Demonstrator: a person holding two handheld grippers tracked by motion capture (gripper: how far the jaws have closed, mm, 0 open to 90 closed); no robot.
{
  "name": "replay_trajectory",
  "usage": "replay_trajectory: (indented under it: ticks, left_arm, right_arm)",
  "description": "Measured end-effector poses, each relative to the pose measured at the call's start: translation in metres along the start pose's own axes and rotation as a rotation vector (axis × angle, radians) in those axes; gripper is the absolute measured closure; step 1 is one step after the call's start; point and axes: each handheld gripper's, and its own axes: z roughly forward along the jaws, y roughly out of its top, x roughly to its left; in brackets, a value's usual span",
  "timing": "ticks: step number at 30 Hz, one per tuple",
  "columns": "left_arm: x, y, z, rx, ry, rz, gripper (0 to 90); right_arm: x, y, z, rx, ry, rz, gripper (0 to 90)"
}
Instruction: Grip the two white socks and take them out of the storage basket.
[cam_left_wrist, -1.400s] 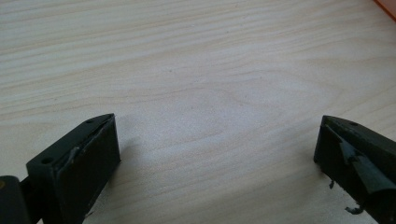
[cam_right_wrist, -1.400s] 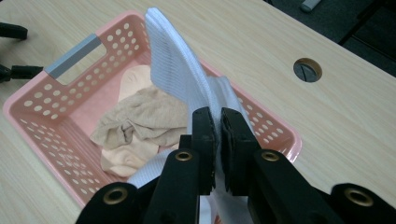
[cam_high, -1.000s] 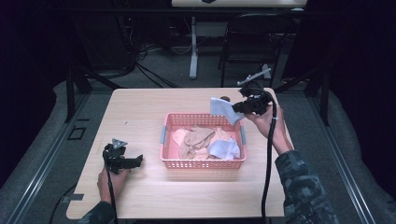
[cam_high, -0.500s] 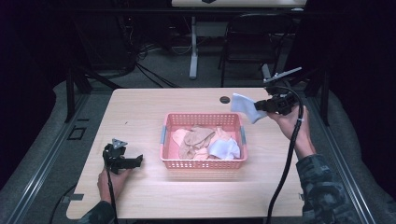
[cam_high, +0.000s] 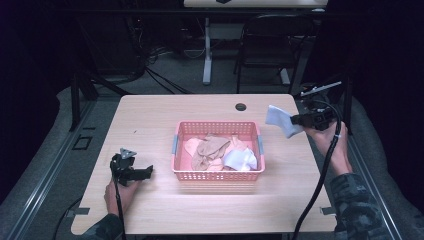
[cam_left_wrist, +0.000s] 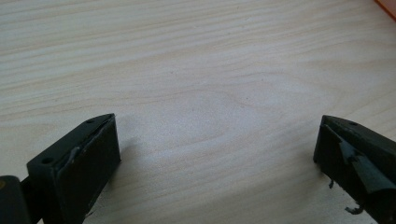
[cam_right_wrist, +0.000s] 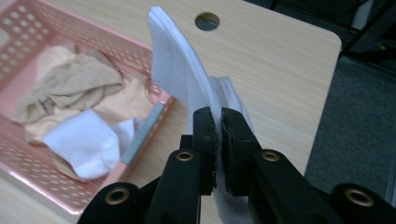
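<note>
While the pale wooden surface (cam_high: 165, 125) spreads wide under the high view, the pink basket (cam_high: 218, 175) sits at its middle, holding crumpled tan cloth (cam_high: 210, 149) and a white sock (cam_high: 241, 159) at its right end. Over at the right edge, the right tongs (cam_high: 296, 120) are up off the wood, pressed together on a second white sock (cam_high: 280, 120) — in the right gripper view that white sock (cam_right_wrist: 180, 70) rises from the pinch, its folded end standing above the basket's corner (cam_right_wrist: 149, 126). Near the front left, the left tongs (cam_high: 142, 173) rest low by the person's left hand (cam_high: 120, 192), apart from the basket — their jaws spread wide over bare wood. Smallest of all, a round hole (cam_high: 241, 107) marks the surface behind the basket.
</note>
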Motion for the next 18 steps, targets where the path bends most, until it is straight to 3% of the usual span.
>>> replay_trajectory:
  ticks: [3,9,16,18]
  left_arm:
    - [0.000,0.000,0.000,0.002,-0.001,0.000,0.2]
    - [0.000,0.001,0.000,0.000,0.001,0.000,0.3]
    - [-0.001,0.001,0.001,-0.002,0.001,0.001,0.3]
    - [-0.001,0.001,0.001,-0.002,0.001,0.001,0.4]
  right_arm:
    - [-0.010,-0.009,0.011,0.025,-0.017,0.026,84.8]
    - [-0.016,-0.026,0.034,0.074,-0.026,0.059,84.8]
    - [-0.020,-0.052,0.065,0.143,-0.008,0.105,84.7]
    - [-0.020,-0.061,0.081,0.169,0.016,0.117,84.4]
